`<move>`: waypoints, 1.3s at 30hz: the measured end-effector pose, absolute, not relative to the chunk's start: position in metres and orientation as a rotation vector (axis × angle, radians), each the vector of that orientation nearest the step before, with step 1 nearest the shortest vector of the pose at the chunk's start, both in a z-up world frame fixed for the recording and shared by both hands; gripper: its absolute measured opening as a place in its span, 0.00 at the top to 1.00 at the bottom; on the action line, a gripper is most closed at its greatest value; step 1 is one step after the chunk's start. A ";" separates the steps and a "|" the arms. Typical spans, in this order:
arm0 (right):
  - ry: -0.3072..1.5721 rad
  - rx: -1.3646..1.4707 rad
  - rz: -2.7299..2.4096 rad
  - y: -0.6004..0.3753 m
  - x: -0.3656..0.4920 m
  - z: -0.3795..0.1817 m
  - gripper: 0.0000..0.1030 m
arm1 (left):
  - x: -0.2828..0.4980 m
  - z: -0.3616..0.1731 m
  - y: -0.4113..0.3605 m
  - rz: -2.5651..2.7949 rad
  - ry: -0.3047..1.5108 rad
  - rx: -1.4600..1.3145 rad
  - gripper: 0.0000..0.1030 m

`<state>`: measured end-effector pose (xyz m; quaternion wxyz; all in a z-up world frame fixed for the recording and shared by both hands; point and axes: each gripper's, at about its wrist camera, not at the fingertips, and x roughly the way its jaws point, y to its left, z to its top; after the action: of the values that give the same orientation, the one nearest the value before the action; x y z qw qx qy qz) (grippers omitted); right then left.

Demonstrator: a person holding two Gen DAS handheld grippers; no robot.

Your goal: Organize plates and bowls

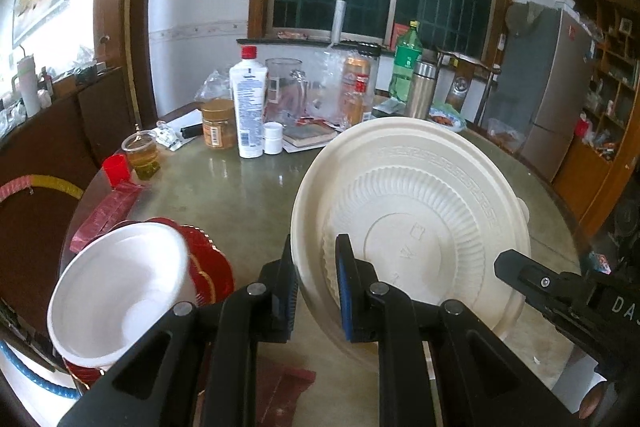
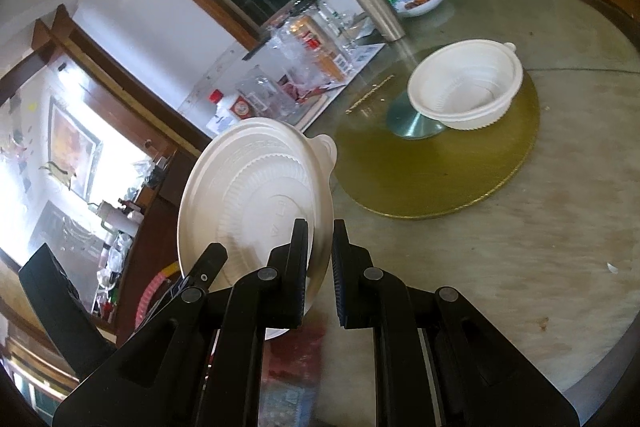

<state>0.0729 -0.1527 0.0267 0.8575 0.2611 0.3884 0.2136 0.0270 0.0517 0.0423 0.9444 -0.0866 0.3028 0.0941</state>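
Nearest, two hand-held grippers meet on one cream bowl [image 1: 416,211]. The left gripper [image 1: 316,279] pinches the bowl's rim between its blue-padded fingers [image 1: 345,291], one finger outside the wall and one against the ribbed underside. The right gripper [image 2: 320,267] straddles the same rim on the opposite side; its jaws stand narrowly parted, the left finger against the underside, but whether the other finger touches the rim cannot be told.

The bowl is held clear of the table and tipped on edge: its embossed base faces the left camera, its mouth turned away, its rim plane close to vertical. One small tab handle shows at the rim's far edge.

Beside the left gripper, one white foam bowl [image 1: 120,287] sits mouth-up on a stack of red plates [image 1: 208,263] at the table's near-left edge.

Farther out, a second cream bowl [image 2: 466,89] rests upright on the gold turntable [image 2: 440,163], partly over a silver disc [image 2: 412,123].

The marble table [image 2: 520,267] to the right of the grippers lies bare; bottles, jars and a steel flask [image 2: 378,7] crowd the far rim.
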 end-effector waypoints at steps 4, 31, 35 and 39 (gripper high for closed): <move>0.810 0.532 0.476 -0.141 0.071 0.032 0.89 | 0.020 0.046 0.062 0.205 0.607 -0.190 0.84; 0.771 0.400 0.700 -0.035 0.058 0.066 0.89 | -0.028 0.074 0.152 0.390 0.503 -0.278 0.84; 0.761 0.399 0.692 -0.038 0.056 0.067 0.89 | -0.026 0.073 0.148 0.380 0.504 -0.272 0.84; 0.756 0.403 0.677 -0.045 0.056 0.067 0.89 | -0.026 0.072 0.145 0.366 0.510 -0.266 0.84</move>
<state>0.0559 -0.0452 0.0670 0.8546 0.1917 0.3595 0.3220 -0.0258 0.1453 0.0721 0.9424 -0.1306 0.2500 0.1797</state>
